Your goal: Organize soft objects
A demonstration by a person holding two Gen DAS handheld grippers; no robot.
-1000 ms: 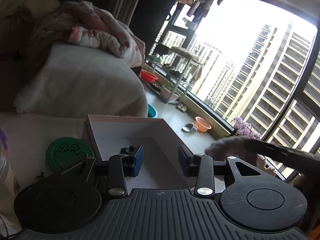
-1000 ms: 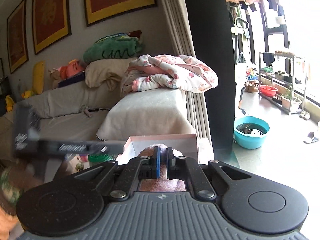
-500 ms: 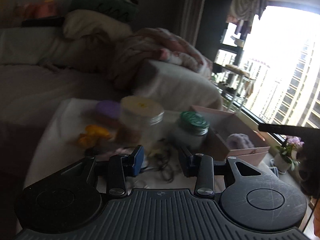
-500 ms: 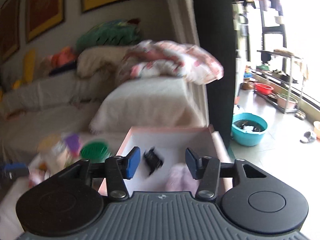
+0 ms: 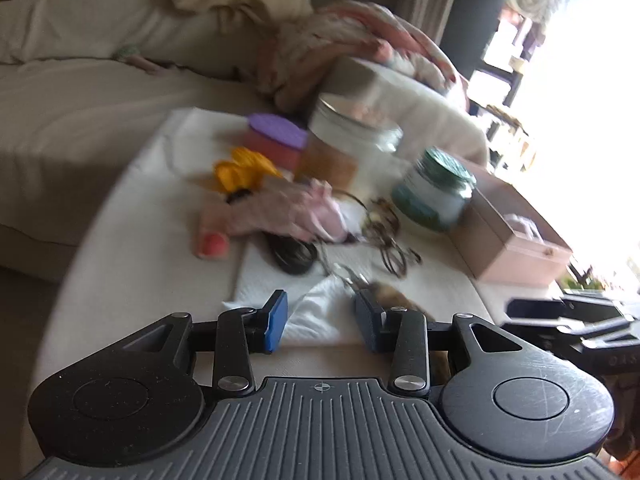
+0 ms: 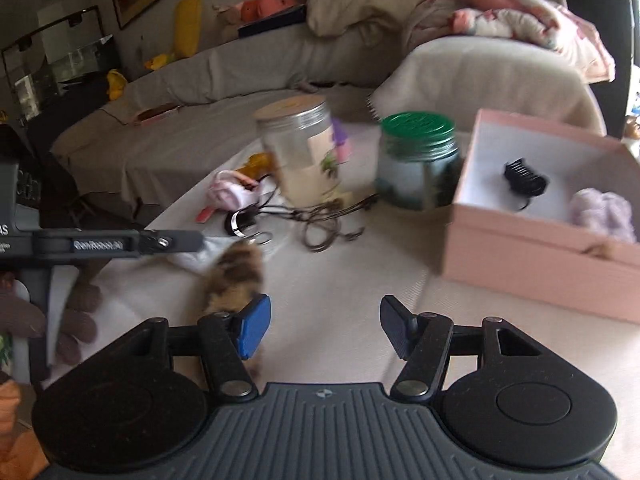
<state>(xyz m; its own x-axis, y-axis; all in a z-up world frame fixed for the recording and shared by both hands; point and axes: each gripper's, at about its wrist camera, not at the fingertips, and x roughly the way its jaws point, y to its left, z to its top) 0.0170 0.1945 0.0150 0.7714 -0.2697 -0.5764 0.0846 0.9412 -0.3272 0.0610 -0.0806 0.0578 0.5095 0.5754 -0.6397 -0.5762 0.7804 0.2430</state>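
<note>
Lilac fluffy scrunchie (image 6: 604, 214) now lies in the pink box (image 6: 532, 264), released. Right gripper (image 6: 325, 326) has backed off, jaws apart and empty. Left gripper (image 5: 320, 320), also apart, now faces the brown furry scrunchie (image 6: 236, 276), likely next.

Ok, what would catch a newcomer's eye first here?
Probably the pink box at right on the table, open, with a lilac fluffy scrunchie and a black hair claw inside. Next, the brown mottled furry scrunchie lying just ahead of both open grippers, left gripper and right gripper.

Pink box (image 6: 532, 248), green-lidded jar (image 6: 416, 160)
</note>
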